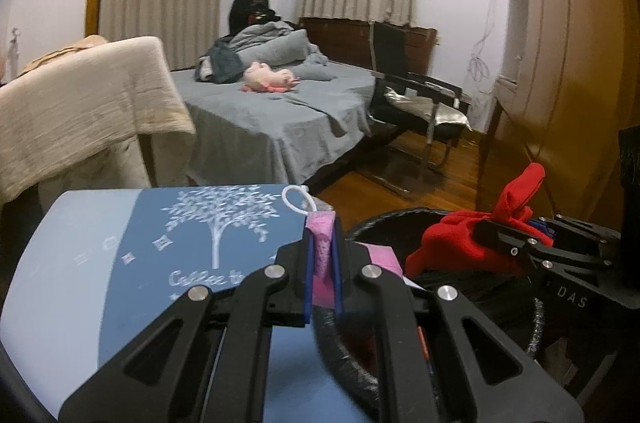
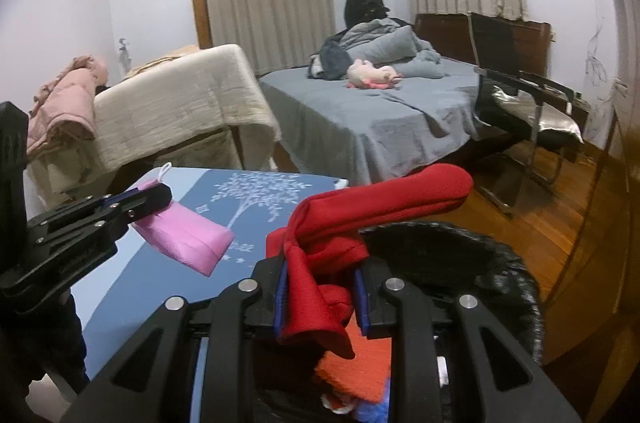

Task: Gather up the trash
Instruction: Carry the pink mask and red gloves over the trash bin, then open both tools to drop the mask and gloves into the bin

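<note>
The left gripper (image 1: 323,265) is clamped on a pink pouch (image 2: 188,237) over the blue table (image 1: 80,263), just left of the bin (image 2: 512,283). The right gripper (image 2: 322,297) pinches a red cloth (image 2: 320,303) above the bin's near rim.

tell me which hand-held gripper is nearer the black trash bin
Right. The right hand-held gripper holds the red cloth over the black trash bin; the left hand-held gripper holds the pink pouch beside it.

The bin (image 2: 500,263) stands right of the table (image 2: 160,287), bed (image 2: 380,127) behind.
</note>
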The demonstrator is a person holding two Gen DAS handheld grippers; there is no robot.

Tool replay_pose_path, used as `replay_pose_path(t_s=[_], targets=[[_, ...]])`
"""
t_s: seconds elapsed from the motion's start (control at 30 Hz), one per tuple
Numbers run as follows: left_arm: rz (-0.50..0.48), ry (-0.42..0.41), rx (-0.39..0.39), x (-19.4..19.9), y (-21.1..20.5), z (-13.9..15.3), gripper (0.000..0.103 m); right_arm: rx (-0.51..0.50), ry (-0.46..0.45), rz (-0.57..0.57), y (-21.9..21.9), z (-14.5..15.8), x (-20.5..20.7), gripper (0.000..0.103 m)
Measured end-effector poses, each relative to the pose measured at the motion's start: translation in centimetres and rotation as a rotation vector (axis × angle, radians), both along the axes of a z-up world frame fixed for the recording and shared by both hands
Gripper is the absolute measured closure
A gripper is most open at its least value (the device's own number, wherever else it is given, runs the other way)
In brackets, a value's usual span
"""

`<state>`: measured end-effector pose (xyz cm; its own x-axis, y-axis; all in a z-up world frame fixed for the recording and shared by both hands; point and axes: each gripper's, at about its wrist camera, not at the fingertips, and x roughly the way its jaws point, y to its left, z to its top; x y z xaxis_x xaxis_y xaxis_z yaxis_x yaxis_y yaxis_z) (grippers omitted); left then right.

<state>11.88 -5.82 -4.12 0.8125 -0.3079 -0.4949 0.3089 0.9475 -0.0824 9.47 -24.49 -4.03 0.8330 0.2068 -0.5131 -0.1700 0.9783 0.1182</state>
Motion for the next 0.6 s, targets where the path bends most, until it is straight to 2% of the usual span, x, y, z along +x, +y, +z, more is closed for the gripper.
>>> replay_pose_path(t_s=[0.43, 0.5, 0.6], targets=[[-0.094, 0.021, 0.011, 1.8, -5.3, -1.2, 0.096, -0.004, 0.015, -0.094, -4.0, -0.8, -0.7, 0.077], [-0.106, 0.034, 0.008, 2.1, -5.8, -1.6, 0.095, -0.006, 0.023, -0.109, -4.4, -1.2, -0.6, 0.073], [-0.126, 0.070, -0.011, 3.0, -6.4, -2.3, 0.082, -0.008, 0.037, -0.125, -5.0, -1.8, -0.5, 0.068]])
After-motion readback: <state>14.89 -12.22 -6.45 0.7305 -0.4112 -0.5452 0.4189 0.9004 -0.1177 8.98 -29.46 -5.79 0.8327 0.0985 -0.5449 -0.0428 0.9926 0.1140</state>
